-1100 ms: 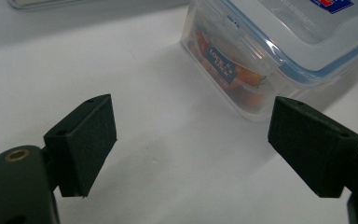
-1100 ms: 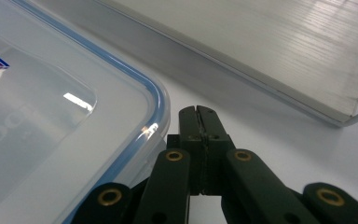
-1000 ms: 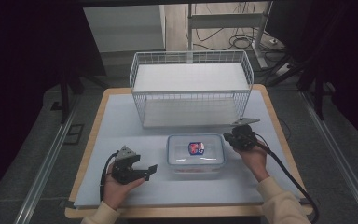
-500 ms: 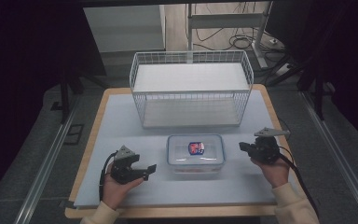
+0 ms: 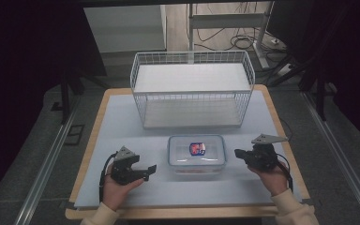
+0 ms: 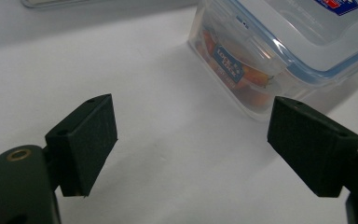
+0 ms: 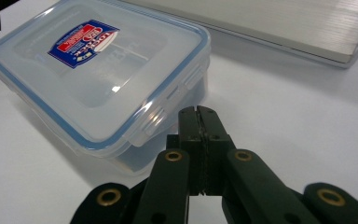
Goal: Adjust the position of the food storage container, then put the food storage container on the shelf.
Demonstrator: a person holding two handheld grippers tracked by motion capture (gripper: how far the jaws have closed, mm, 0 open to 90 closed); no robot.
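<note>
A clear plastic food container (image 5: pixel 197 152) with a blue-rimmed lid and a red and blue sticker sits at the table's front middle; orange food shows through its wall (image 6: pixel 242 74). My left gripper (image 5: pixel 150 171) rests on the table to its left, jaws wide open with nothing between them (image 6: pixel 191 149). My right gripper (image 5: pixel 238 153) is held just right of the container, pointing at it. Its jaws are pressed together and empty (image 7: pixel 199 116), close to the container's (image 7: pixel 98 79) near corner without touching it.
A white wire basket (image 5: pixel 192 91) with a white board floor stands behind the container at the table's back middle. The table (image 5: pixel 117 122) is covered by a pale sheet with a wooden border. Dark floor and cables lie beyond.
My right gripper has drawn back from the container's right top edge to the right and toward the table's front. The left gripper has stayed put.
</note>
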